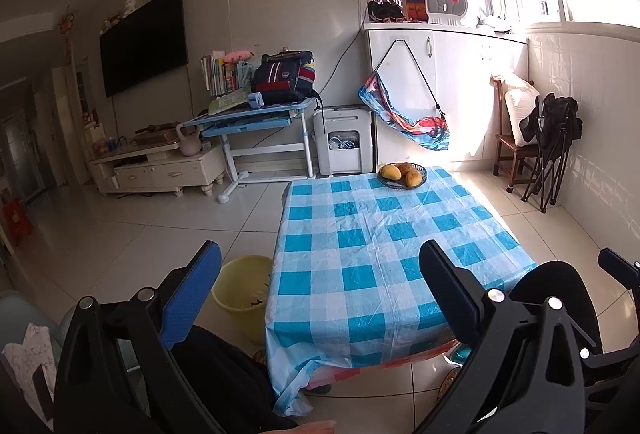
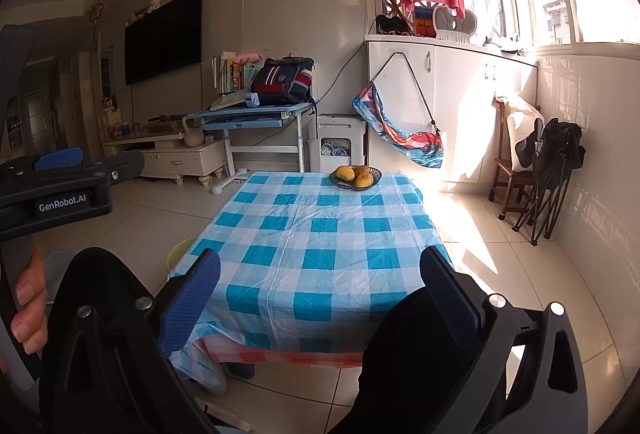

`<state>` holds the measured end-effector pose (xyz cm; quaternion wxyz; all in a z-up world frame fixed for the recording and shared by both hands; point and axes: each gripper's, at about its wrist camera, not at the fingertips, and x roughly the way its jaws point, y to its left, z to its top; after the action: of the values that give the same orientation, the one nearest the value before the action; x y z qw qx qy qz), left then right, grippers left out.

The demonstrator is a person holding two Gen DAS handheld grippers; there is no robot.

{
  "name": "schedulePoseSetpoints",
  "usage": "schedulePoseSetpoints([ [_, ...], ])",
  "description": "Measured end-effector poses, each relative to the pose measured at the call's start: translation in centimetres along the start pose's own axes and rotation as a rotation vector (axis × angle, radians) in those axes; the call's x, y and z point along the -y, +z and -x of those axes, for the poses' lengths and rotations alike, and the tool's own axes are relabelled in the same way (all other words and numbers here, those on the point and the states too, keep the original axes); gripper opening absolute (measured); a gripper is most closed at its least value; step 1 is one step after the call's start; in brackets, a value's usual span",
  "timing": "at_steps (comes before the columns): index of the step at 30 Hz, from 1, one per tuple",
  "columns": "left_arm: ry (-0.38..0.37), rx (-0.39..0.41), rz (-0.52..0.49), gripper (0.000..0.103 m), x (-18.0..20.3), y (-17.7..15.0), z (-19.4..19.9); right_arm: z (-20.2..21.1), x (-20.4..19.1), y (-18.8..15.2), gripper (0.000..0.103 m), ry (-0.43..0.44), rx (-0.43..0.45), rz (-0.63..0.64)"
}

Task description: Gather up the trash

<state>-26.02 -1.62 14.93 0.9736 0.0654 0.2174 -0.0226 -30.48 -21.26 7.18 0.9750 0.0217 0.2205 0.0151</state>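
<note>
A yellow bin [image 1: 244, 296] stands on the floor at the table's left side, with dark scraps inside; only its rim [image 2: 180, 250] peeks past the table corner in the right wrist view. My left gripper [image 1: 320, 298] is open with nothing between its fingers, held above the near edge of the table [image 1: 384, 234]. My right gripper [image 2: 320, 298] is open too and holds nothing, over the table's near edge [image 2: 304, 234]. The blue-and-white checked cloth shows no loose trash. The left gripper's body [image 2: 60, 189] and a hand [image 2: 28, 298] appear at the left of the right wrist view.
A dark wire bowl of yellow fruit [image 1: 403, 174] sits at the table's far edge. Beyond are a blue desk [image 1: 248, 117] with a backpack, a white appliance [image 1: 344, 139], a white cabinet [image 1: 440, 89] and a wooden chair [image 1: 516, 137] with a folded black frame.
</note>
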Motion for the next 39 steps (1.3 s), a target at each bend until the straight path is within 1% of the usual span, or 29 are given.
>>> schedulePoseSetpoints([
  [24,-0.001,-0.001,0.007,0.096,-0.5,0.2,-0.2,0.0,-0.1,-0.2,0.096,0.003,-0.003,0.004],
  [29,-0.011,-0.009,0.017,0.096,-0.4,0.2,-0.3,0.0,0.1,-0.1,0.096,0.01,-0.006,0.01],
  [32,-0.036,-0.02,0.032,0.096,-0.4,0.2,-0.5,0.0,0.2,0.0,0.096,0.013,-0.009,0.012],
  [35,-0.102,-0.024,0.068,0.096,-0.9,-0.2,-0.6,-0.1,0.2,0.0,0.096,0.015,-0.01,0.013],
  [36,-0.11,-0.025,0.069,0.096,-0.9,-0.2,-0.7,-0.1,0.2,0.0,0.096,0.016,-0.011,0.014],
  [39,-0.097,-0.023,0.066,0.096,-1.1,-0.3,-0.9,-0.1,0.3,0.1,0.096,0.02,-0.011,0.016],
])
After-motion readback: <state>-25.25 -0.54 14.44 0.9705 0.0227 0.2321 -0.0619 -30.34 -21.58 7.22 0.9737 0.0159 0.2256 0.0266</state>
